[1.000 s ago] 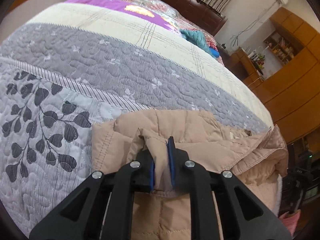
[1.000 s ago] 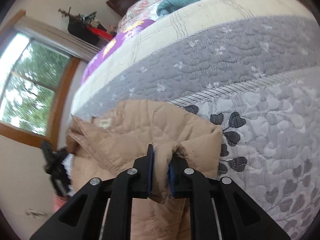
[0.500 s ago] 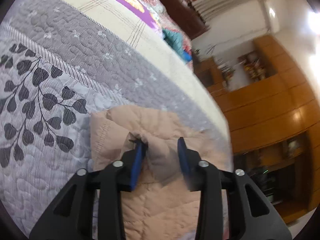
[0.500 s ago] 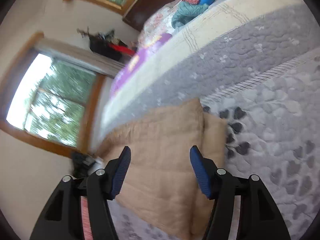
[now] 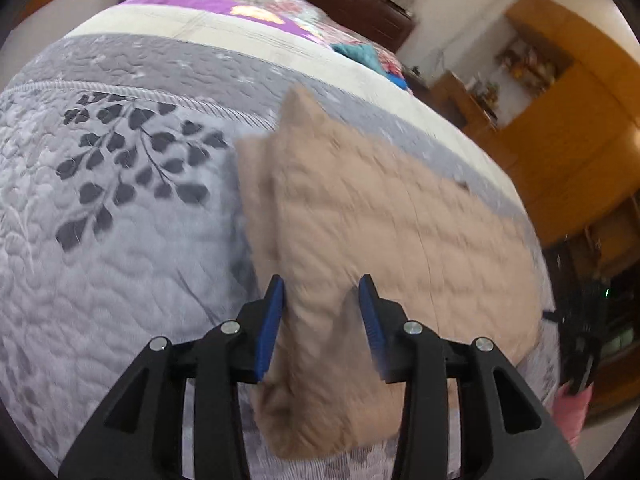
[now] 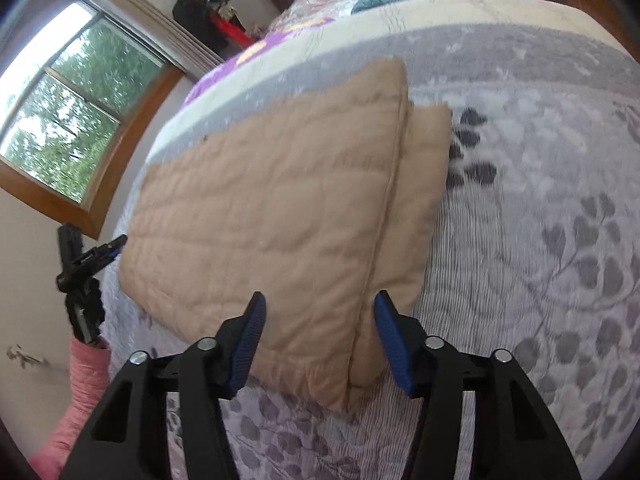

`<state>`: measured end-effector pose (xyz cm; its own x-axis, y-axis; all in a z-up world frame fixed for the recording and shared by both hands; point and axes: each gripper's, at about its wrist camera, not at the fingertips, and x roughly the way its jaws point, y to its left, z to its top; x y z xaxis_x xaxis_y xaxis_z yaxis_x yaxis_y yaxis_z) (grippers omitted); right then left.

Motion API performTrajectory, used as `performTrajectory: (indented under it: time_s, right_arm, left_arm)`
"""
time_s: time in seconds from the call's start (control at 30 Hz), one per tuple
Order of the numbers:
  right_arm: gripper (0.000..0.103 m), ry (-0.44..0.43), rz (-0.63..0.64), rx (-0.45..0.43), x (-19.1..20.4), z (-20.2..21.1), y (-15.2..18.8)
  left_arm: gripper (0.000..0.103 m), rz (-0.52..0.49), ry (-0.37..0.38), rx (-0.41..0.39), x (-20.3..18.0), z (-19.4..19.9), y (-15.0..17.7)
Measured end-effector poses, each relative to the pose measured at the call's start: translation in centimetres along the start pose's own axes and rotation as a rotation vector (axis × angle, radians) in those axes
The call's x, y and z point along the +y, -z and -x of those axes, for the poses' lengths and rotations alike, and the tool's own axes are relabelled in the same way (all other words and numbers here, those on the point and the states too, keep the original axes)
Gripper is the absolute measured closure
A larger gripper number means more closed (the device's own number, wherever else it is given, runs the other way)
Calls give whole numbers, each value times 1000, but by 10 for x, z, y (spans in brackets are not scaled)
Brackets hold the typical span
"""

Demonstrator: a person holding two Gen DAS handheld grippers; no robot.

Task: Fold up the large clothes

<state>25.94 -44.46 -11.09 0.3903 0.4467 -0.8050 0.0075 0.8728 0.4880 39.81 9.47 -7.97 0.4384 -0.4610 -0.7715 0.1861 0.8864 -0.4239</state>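
A folded tan quilted jacket [image 6: 280, 208] lies flat on the grey leaf-patterned bedspread [image 6: 552, 208], its left edge close to the bed's side at nine o'clock in the right wrist view. Bare quilt spreads wide toward three o'clock. The right gripper [image 6: 320, 336] hovers above the jacket's near corner, jaws spread, holding nothing. The left gripper [image 5: 322, 320] likewise straddles the near edge with jaws apart; whether a pad touches the cloth cannot be told.
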Motion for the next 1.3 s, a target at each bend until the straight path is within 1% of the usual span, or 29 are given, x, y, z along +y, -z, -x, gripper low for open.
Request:
performTrajectory:
  time_s: [0.03,0.07,0.1,0.13,0.17,0.2,0.3,0.43,0.6,0.63,0.67,0.7,0.73,0.77,0.8,0.83,0.87,0.9,0.93,1.0,1.07,1.13,1.2,1.3]
  right_arm:
    - [57,11,-5,1,0,-3,2]
    - [65,17,-5,-3,0,-5,3]
    - [70,28,-1,-12,1,-7,4]
    - [78,40,4,-19,2,-6,4]
    - [84,60,5,-27,4,-7,4]
    - [87,72,3,-30,4,-9,4]
    - [89,89,-3,-16,0,-21,8]
    - [90,102,-10,-4,0,-29,18]
    - [89,132,0,-12,11,-27,19]
    - [86,132,8,-20,15,-25,19]
    - [80,128,14,-38,17,-18,18]
    - [75,118,20,-52,19,-11,17]
    - [62,101,23,-70,20,-5,19]
    - [51,91,20,-87,17,2,20]
    - [49,84,14,-111,16,9,19]
    - [46,84,8,-132,14,14,17]
    - [41,85,-7,-148,8,18,14]
    - [37,79,-27,-157,3,20,10]
    - [32,55,-50,-157,-4,21,5]
    - [31,2,-86,-141,-16,16,-4]
    - [26,-28,-122,-121,-25,7,-13]
    - [25,-52,-137,-94,-32,-4,-18]
    - [25,-57,-157,-77,-37,-14,-24]
    - [25,-95,-180,-53,-44,-30,-29]
  left_arm:
    - [63,-20,-29,-12,-4,-1,5]
    - [63,-45,-68,-24,-10,-2,9]
    - [63,-60,-98,-29,-13,-3,12]
    - [64,-72,-129,-32,-16,-4,14]
    - [64,-80,-144,-33,-17,-5,16]
    - [65,-92,-164,-32,-19,-6,17]
    - [65,-100,-189,-13,-18,-13,19]
    - [64,-99,-186,-4,-9,-22,28]
    - [62,-83,-187,-4,-6,-23,23]
    - [62,-83,-188,-4,-6,-20,22]
    - [62,-82,-183,-4,-7,-16,21]
    - [56,-76,-169,-7,-6,-9,20]
    - [53,-70,-158,-12,-8,-4,21]
    - [47,-64,-137,-23,-6,1,18]
    - [44,-58,-121,-35,-3,7,15]
    - [43,-53,-123,-48,0,11,11]
    - [41,-47,-132,-59,3,12,7]
    - [37,-38,-132,-63,4,13,4]
    - [34,-24,-122,-64,8,13,-1]
    - [33,12,-105,-61,19,9,-11]
    - [33,56,-96,-67,27,5,-18]
    - [33,101,-21,-57,39,-3,-24]
    - [33,120,22,-40,43,-11,-27]
    - [32,132,20,-24,47,-23,-28]
